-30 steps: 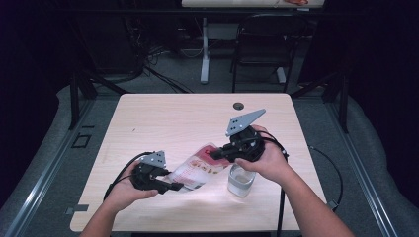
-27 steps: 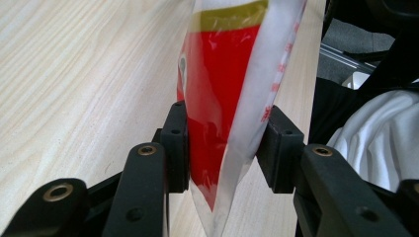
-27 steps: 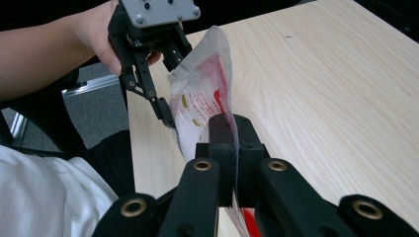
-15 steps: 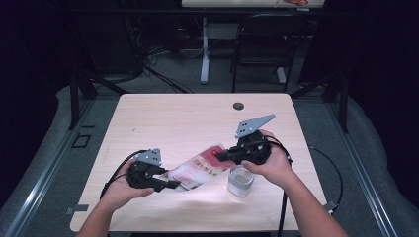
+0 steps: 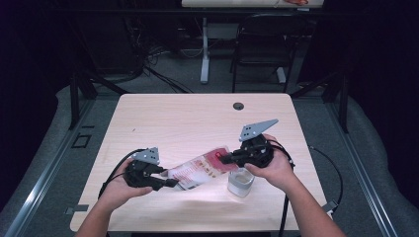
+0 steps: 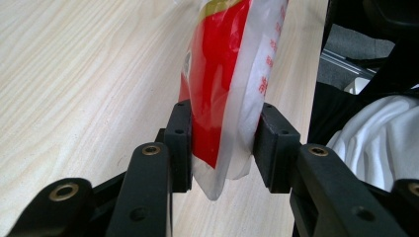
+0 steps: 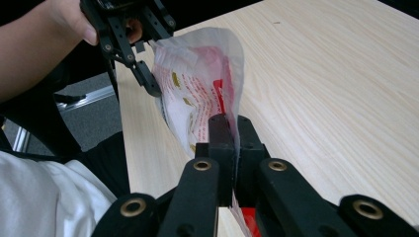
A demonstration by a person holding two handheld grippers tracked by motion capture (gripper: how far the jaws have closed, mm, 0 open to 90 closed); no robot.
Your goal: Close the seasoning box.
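**Packet held between two grippers above the near table edge**

Held off the table [image 5: 178, 118], a red-and-white plastic packet [image 5: 202, 169], stretched between both tools over the near half of the light wooden top. Slanted in the high view: lower end at the near left, upper end farther off and to the right.

At the near left, the left gripper [image 5: 165, 181], carried in the left hand [image 5: 118, 190], clasping the lower end of the packet. Seen from the left gripper view, packet [image 6: 225, 89] squeezed between the two black pads, red face against one, cloudy white film against the other, bulging a little below the grip. Jaws just been closing further, with the packet between them, pressed on it from both sides.

At the right, the right gripper [image 5: 226, 159], carried in the right hand [image 5: 276, 168], pinching the upper end. Seen from the right gripper view, jaws drawn almost together, only the thin edge of the packet [image 7: 202, 84] caught between the pads; film crumpled and fanning out beyond them toward the other tool [image 7: 148, 81] at the far left of that view.

Just below the right gripper, on the table near the near right edge, a clear glass [image 5: 241, 182], upright, with the raised end of the packet above and slightly left of it. Farther off, near the far edge, a small dark round hole [image 5: 238, 106] in the tabletop, well apart from everything else.
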